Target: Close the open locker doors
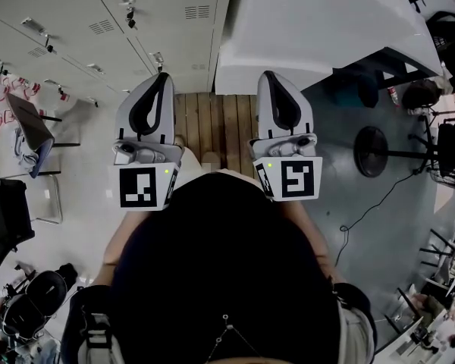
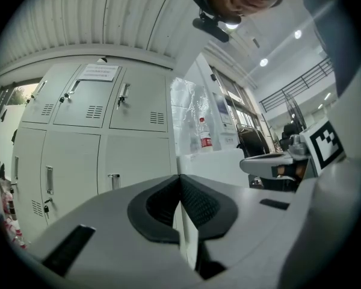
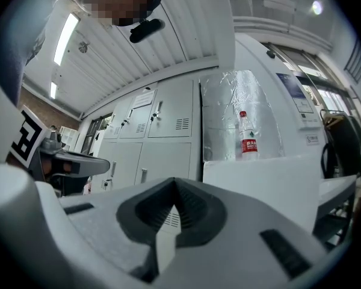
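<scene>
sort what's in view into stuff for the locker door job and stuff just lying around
For the job: lockers, left gripper, right gripper.
Lying about: water bottle, white box, chair.

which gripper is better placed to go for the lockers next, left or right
Probably left: the left gripper sits on the side where the lockers stand, while the right gripper lines up with the white block. Both are shut and empty.
</scene>
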Demonstrator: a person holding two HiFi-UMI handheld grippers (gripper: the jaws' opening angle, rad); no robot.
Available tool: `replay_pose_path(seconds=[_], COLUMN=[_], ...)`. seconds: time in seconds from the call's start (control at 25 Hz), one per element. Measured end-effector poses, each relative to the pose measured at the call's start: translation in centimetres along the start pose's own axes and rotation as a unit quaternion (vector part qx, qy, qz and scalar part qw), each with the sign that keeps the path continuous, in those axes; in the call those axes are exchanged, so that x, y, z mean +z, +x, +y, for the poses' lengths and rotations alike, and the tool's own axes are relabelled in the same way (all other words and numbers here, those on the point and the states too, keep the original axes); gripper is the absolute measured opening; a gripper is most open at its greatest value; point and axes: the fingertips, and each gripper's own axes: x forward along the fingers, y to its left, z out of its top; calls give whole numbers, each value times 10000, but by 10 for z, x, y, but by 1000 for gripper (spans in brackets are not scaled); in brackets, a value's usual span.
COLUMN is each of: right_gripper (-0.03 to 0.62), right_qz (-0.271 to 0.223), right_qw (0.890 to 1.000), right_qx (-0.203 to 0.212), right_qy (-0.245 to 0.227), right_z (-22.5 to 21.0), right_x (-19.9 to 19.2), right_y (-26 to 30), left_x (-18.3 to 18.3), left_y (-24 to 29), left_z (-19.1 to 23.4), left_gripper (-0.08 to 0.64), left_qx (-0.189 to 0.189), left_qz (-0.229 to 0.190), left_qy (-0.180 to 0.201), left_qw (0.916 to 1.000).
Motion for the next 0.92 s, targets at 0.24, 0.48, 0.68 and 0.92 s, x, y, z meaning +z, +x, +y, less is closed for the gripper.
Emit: replay_pose_path(seconds=[0.24,0.48,0.68,0.92], right_gripper=[0,0,0,0], right_qz=[-42,-83,-123,-102], right_qw=[10000,9999,9999,9999], right_qx=[45,79,93,115], right_qy=[-18,-38,-17,-26], right_z=[3,7,9,13], right_x=[3,4,7,5], right_y=[-8,-11,-12,-12], left_x=[-2,2,2,1], left_y=[-8,-11,-15,-18], left_z=[-3,-7,-6,-5], left_gripper=[2,2,2,2], left_qx=[37,-22,3,-5], left_qz=[94,-38,-1,-8], left_qy=[-6,-15,-3,2], left_qw=[9999,10000,10000,10000])
